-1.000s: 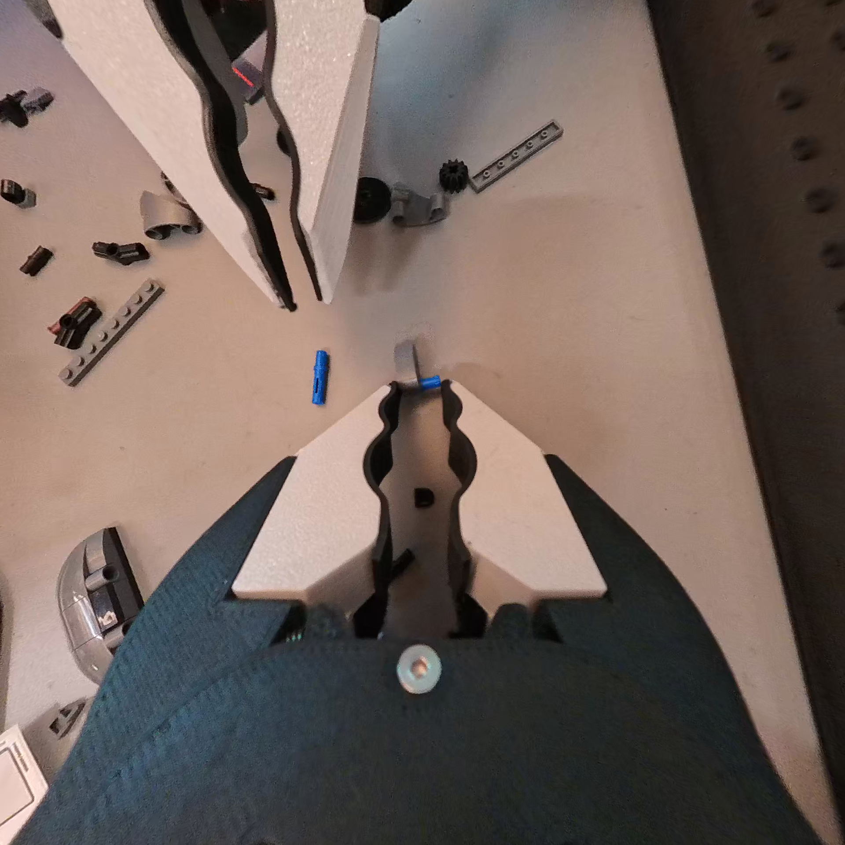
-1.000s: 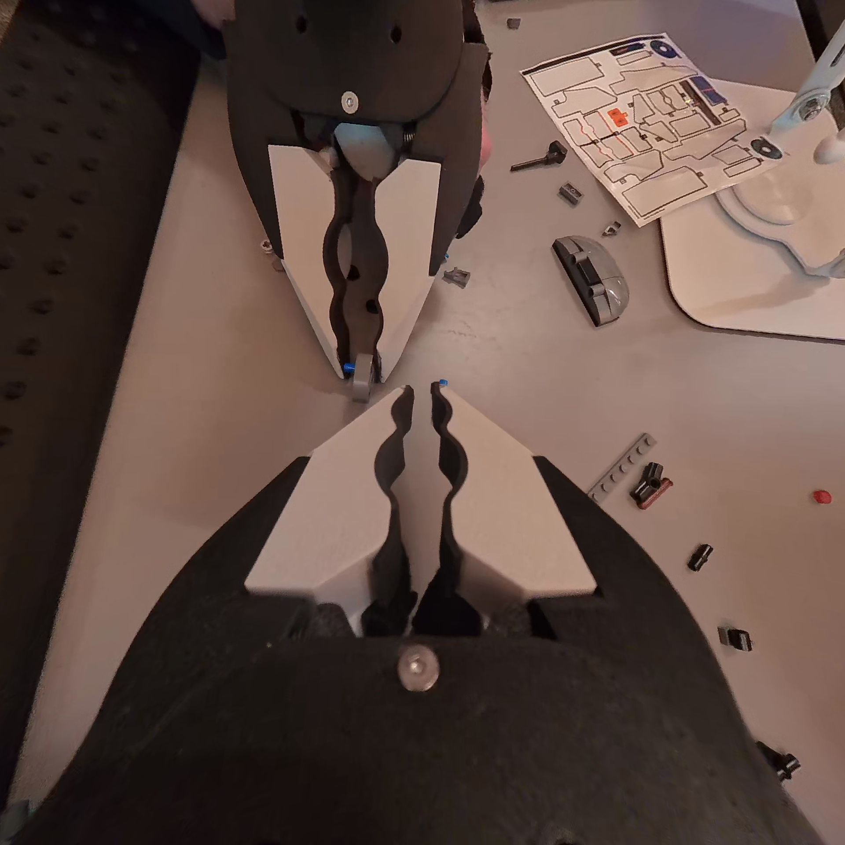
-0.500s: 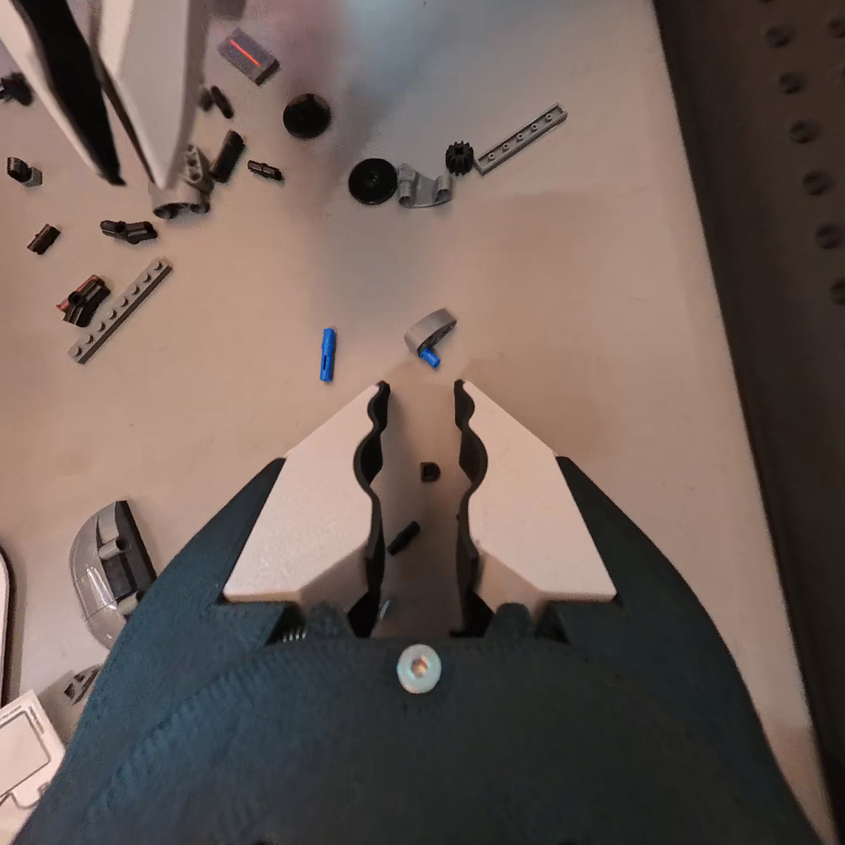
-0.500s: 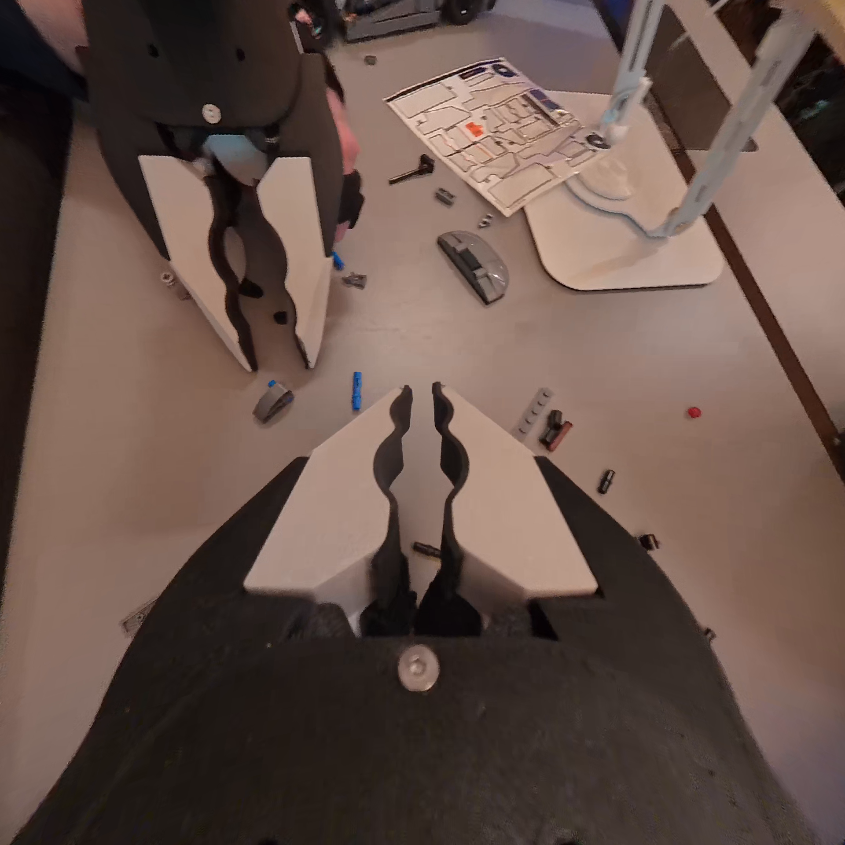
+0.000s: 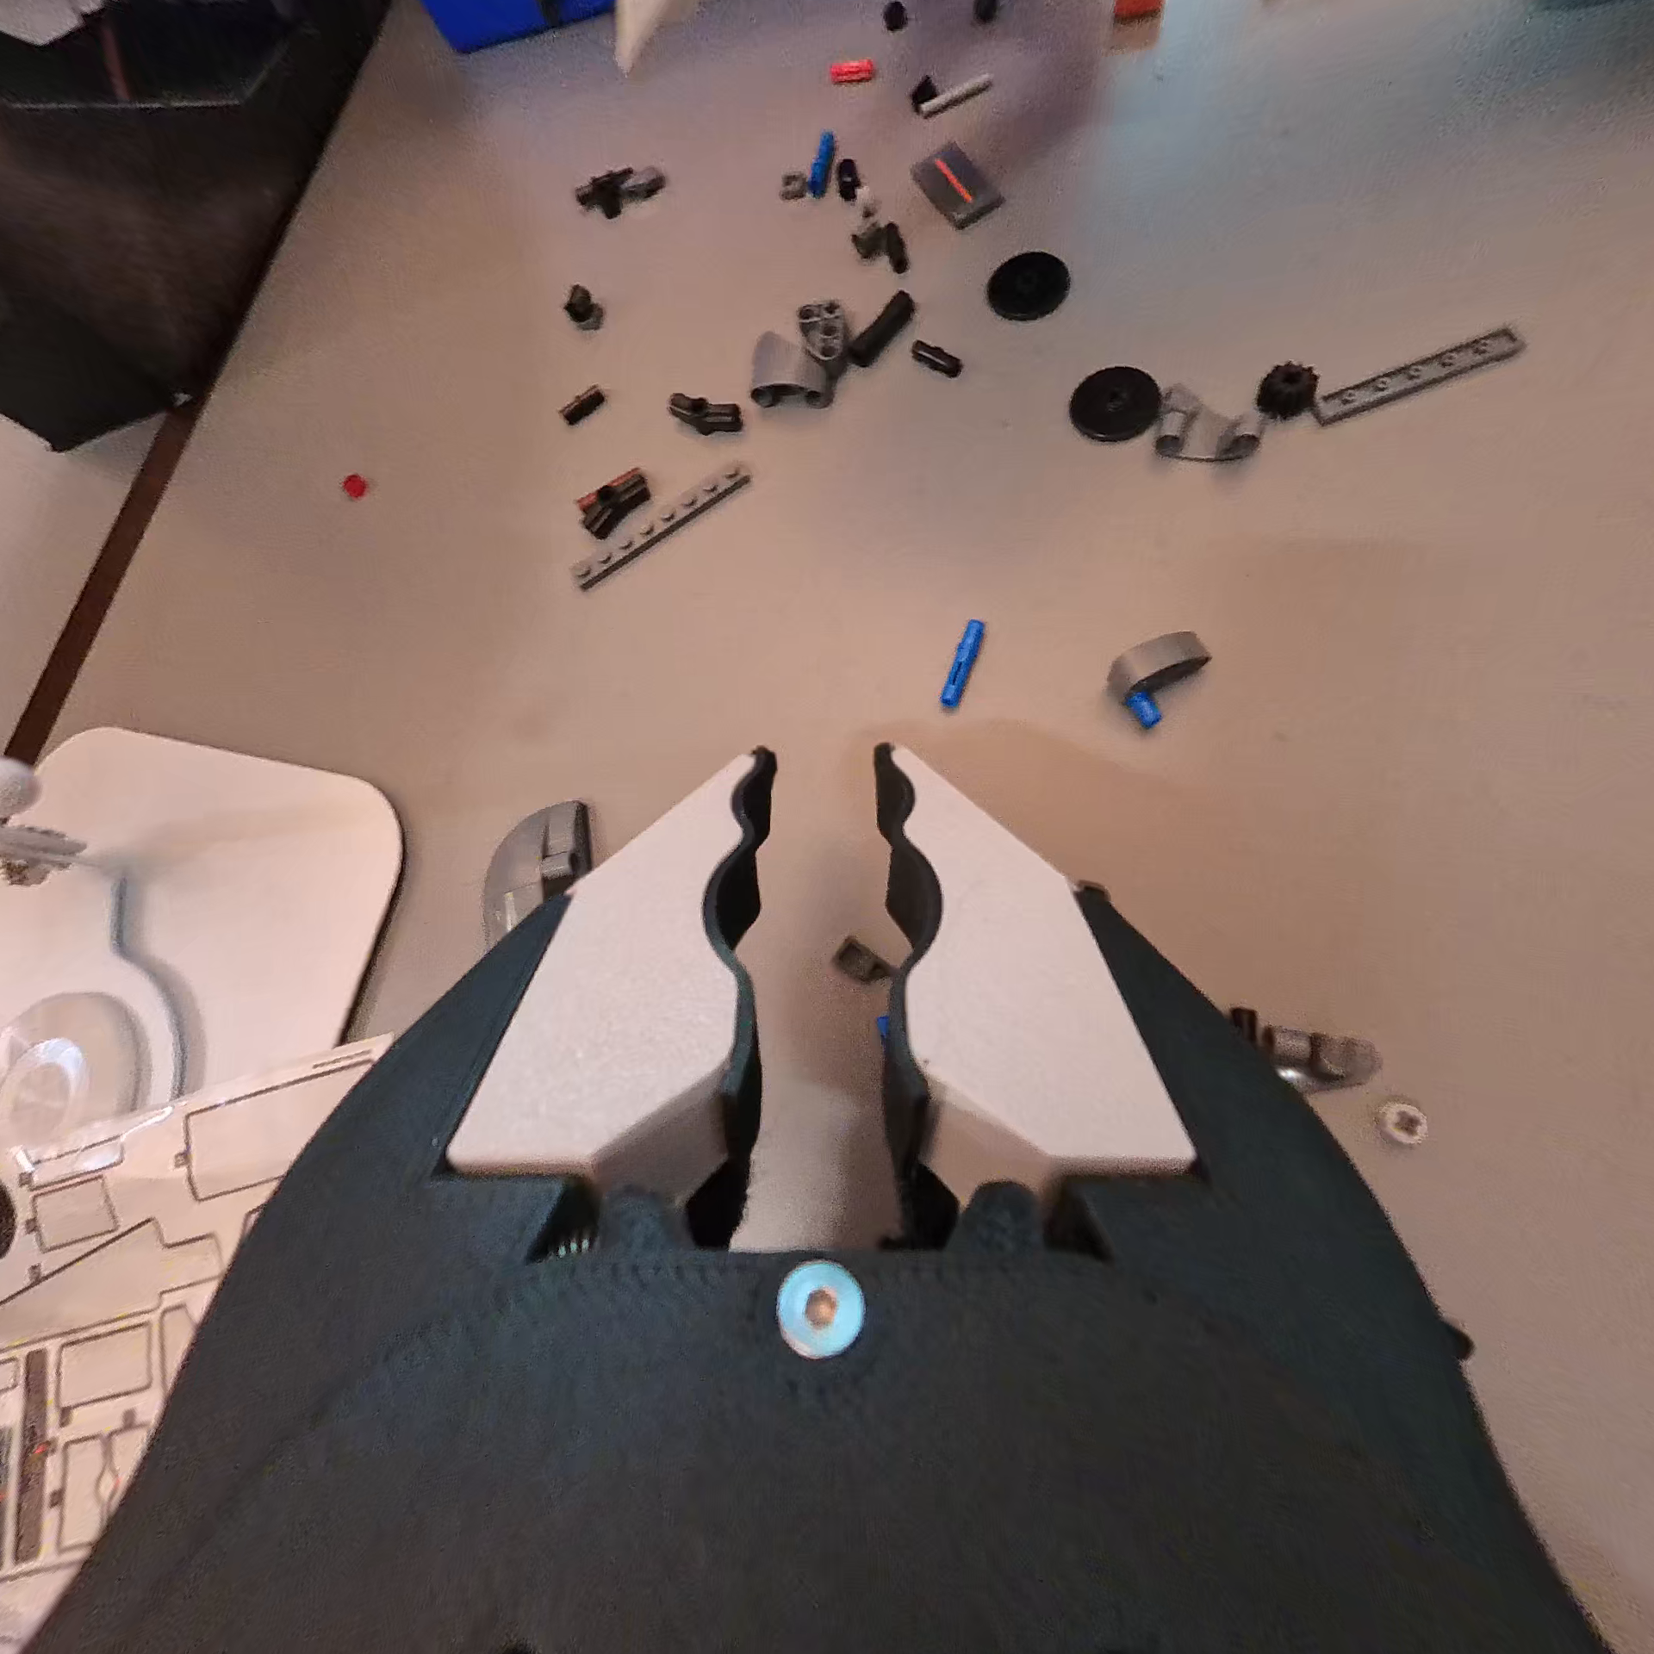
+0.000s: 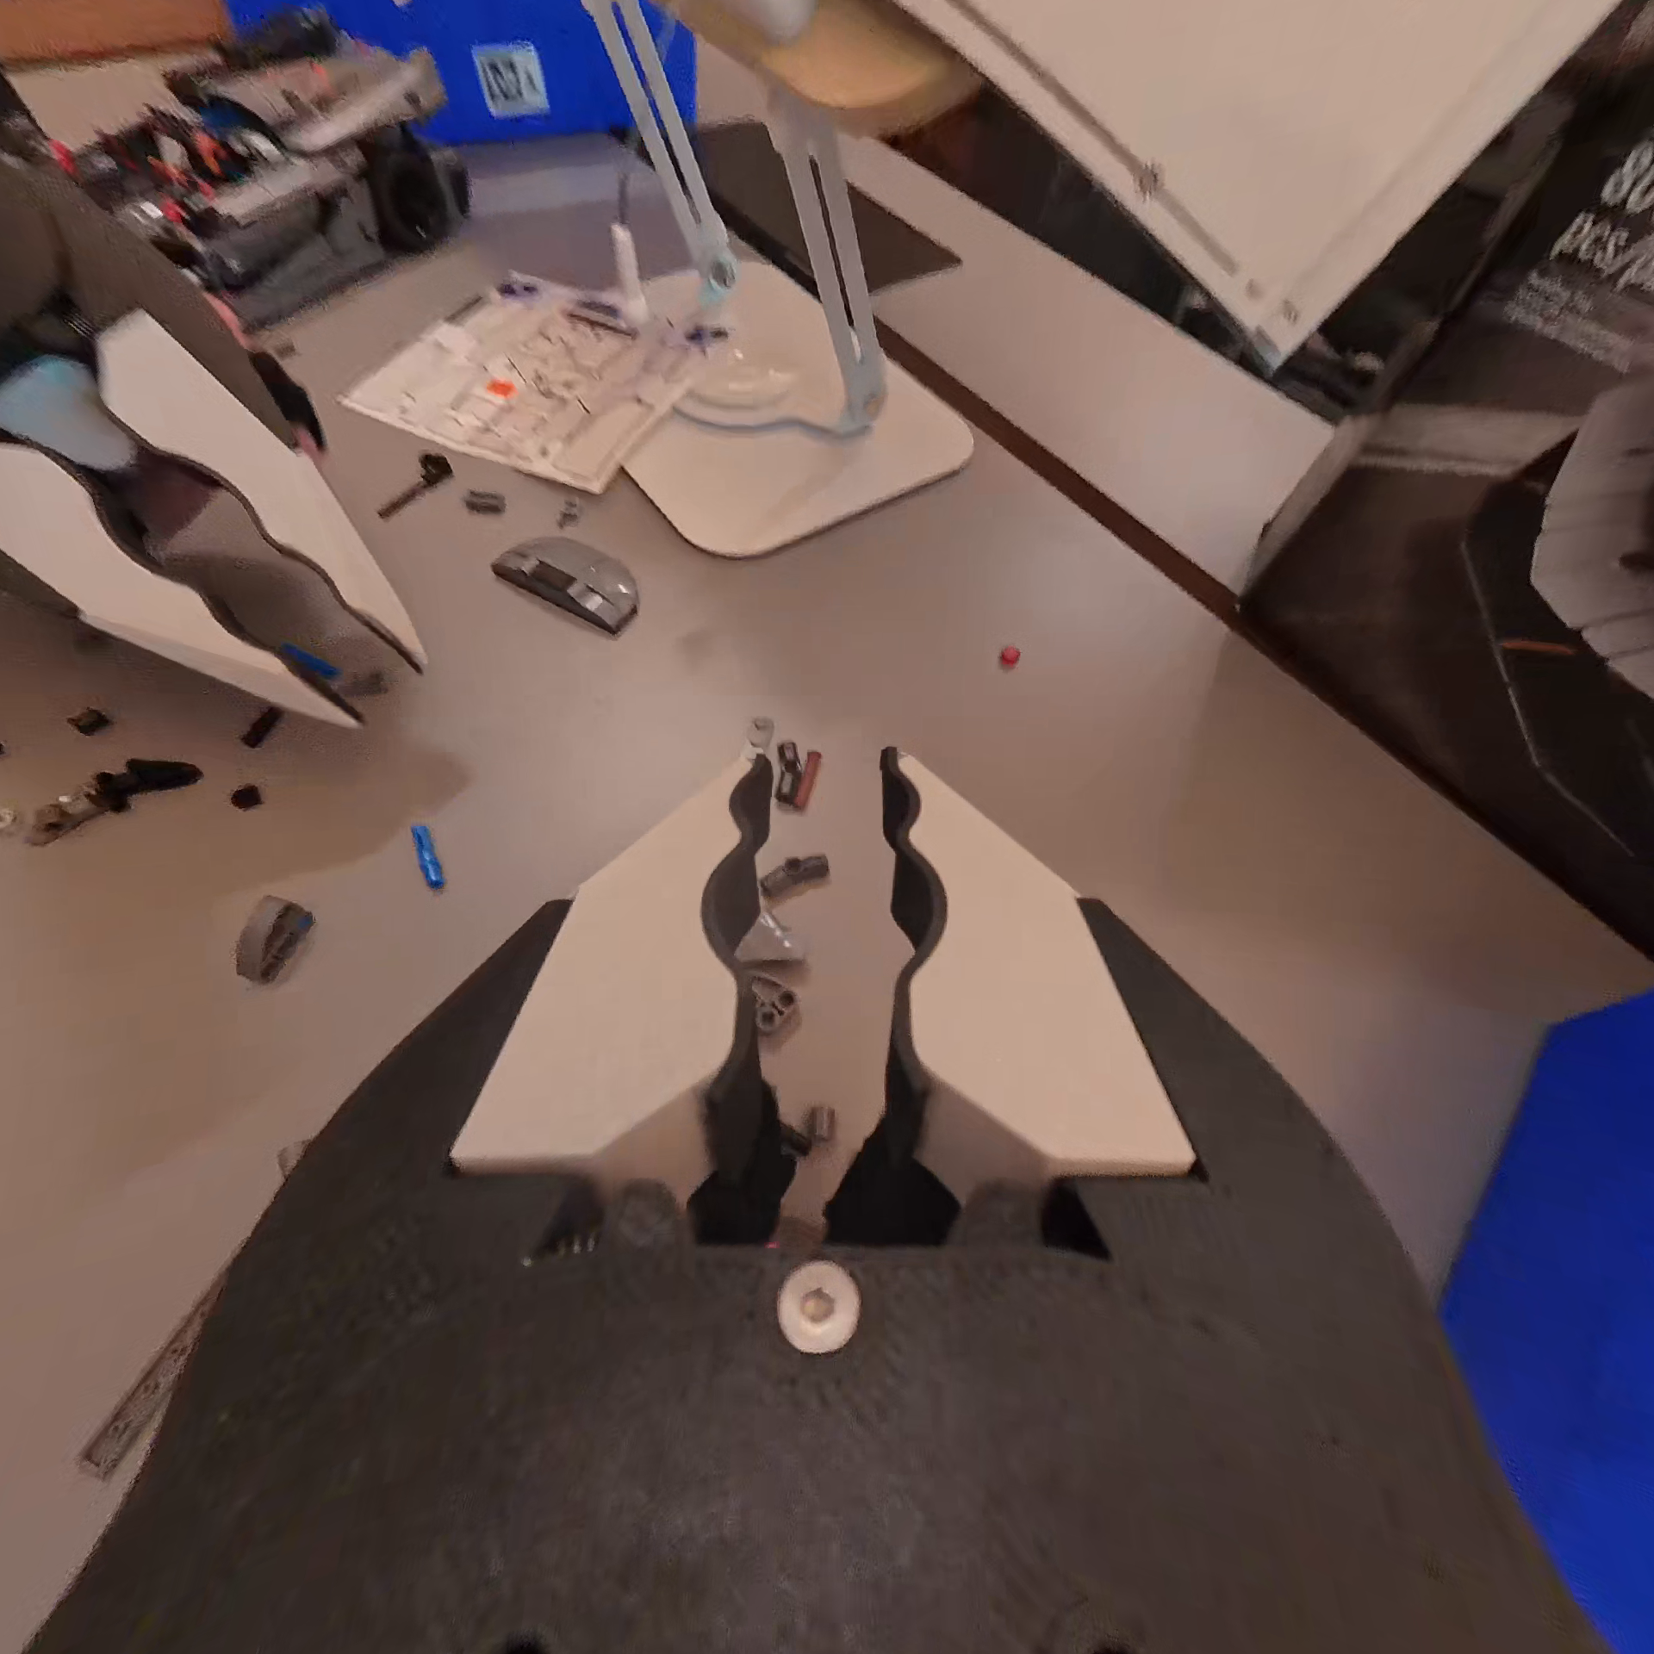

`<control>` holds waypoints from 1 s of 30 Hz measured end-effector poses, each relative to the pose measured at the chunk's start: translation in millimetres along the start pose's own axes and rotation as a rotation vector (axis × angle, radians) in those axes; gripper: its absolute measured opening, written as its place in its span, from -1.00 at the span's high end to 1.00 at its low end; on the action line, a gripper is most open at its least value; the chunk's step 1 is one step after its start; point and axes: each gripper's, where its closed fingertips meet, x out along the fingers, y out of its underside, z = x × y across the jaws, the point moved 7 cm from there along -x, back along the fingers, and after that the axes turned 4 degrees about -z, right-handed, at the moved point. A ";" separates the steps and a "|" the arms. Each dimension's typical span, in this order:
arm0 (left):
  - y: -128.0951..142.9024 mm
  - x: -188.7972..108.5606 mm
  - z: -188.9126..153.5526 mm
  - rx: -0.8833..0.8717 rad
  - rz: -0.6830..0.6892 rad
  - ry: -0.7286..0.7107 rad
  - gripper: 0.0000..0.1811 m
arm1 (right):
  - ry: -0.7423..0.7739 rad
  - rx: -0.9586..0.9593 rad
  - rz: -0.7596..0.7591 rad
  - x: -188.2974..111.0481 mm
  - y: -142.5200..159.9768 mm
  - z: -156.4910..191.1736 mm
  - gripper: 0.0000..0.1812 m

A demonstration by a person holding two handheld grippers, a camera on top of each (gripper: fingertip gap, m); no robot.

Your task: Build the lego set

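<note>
- Above the grey desk (image 5: pixel 1253 805), the left tool (image 5: pixel 823 752) hangs with its jaws parted and nothing between them.
- Ahead of its tips a loose blue pin (image 5: pixel 962 664) lies on the desk, and to the right of that a curved grey piece (image 5: pixel 1159 660) with a blue pin stuck in its near end.
- Farther off lie scattered lego parts: a long grey plate (image 5: pixel 662 528) touching a black-and-red connector (image 5: pixel 610 499), two black round discs (image 5: pixel 1113 403), a small black gear (image 5: pixel 1286 391) and a small red stud (image 5: pixel 354 485).
- Over that scatter, the right tool (image 6: pixel 823 756) is likewise released and empty, small grey and black pieces showing on the desk through its gap.
- At left in the left view, a white lamp base (image 5: pixel 224 859) stands with a printed instruction sheet (image 5: pixel 98 1253) partly over it; a rounded grey shell piece (image 6: pixel 568 582) lies near the base.
</note>
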 end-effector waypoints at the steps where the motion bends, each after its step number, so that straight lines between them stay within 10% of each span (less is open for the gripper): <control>1: 0.2 -0.7 1.6 -0.002 -0.002 -0.011 0.77 | 0.006 0.005 0.048 3.1 5.1 -0.9 0.73; 14: 3.7 8.8 0.0 0.005 0.027 -0.015 0.79 | -0.129 0.092 0.446 31.3 55.1 14.8 0.66; 30: 3.0 9.0 -1.1 0.014 0.024 -0.018 0.80 | -0.160 0.053 0.474 31.0 55.5 22.0 0.94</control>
